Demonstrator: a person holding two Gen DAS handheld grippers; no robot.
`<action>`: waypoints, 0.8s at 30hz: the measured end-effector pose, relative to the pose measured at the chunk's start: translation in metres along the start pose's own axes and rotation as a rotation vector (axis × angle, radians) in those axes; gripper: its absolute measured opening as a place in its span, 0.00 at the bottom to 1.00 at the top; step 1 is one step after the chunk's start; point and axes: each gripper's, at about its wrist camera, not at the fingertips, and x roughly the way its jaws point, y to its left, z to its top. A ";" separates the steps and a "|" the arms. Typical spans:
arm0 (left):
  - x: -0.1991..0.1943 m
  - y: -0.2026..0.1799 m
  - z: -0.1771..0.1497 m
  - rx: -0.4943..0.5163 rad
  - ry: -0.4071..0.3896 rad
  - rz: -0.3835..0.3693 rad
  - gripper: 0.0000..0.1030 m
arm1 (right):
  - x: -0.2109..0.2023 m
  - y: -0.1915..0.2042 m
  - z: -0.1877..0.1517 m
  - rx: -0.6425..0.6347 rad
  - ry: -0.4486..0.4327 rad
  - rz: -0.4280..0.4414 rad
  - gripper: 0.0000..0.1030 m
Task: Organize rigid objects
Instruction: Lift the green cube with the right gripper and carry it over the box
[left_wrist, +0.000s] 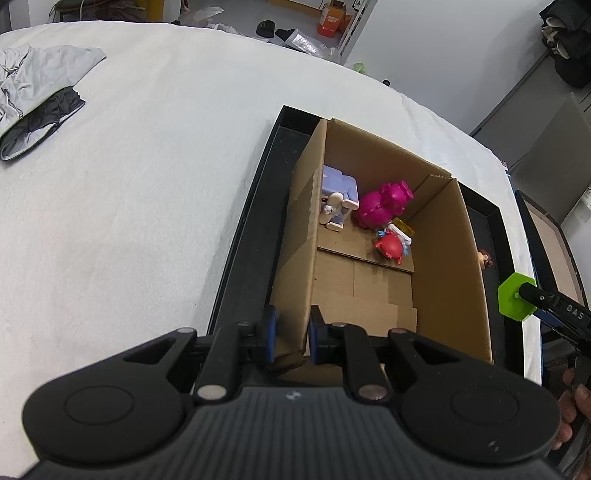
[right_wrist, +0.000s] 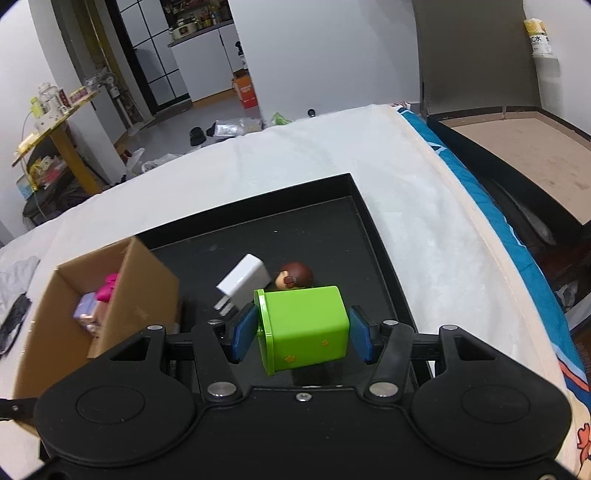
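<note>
A cardboard box (left_wrist: 447, 266) stands in a black tray (left_wrist: 240, 266) on a white-covered bed. Inside lie a magenta toy (left_wrist: 384, 205), a purple-and-white toy (left_wrist: 340, 195) and a red toy (left_wrist: 389, 245). My left gripper (left_wrist: 291, 334) straddles the box's near left wall, its blue pads close on either side of the cardboard. My right gripper (right_wrist: 303, 332) holds a green box-shaped container (right_wrist: 306, 328) between its pads above the tray (right_wrist: 354, 229). It shows at the right edge of the left wrist view (left_wrist: 513, 295). A white charger (right_wrist: 242, 282) and a brown-haired figurine (right_wrist: 293, 277) lie on the tray.
Grey and dark clothes (left_wrist: 33, 92) lie at the bed's far left. A large open case with a brown floor (right_wrist: 517, 147) stands beside the bed on the right. The box (right_wrist: 110, 295) is left of the right gripper.
</note>
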 end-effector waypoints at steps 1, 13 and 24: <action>0.000 0.000 0.000 0.000 -0.001 -0.002 0.15 | -0.003 0.001 0.000 0.000 0.002 0.003 0.51; -0.005 0.003 -0.001 -0.005 -0.008 -0.018 0.15 | -0.039 0.026 0.014 -0.044 -0.005 0.044 0.51; -0.009 0.007 -0.002 -0.009 -0.017 -0.039 0.15 | -0.066 0.064 0.024 -0.117 0.006 0.098 0.51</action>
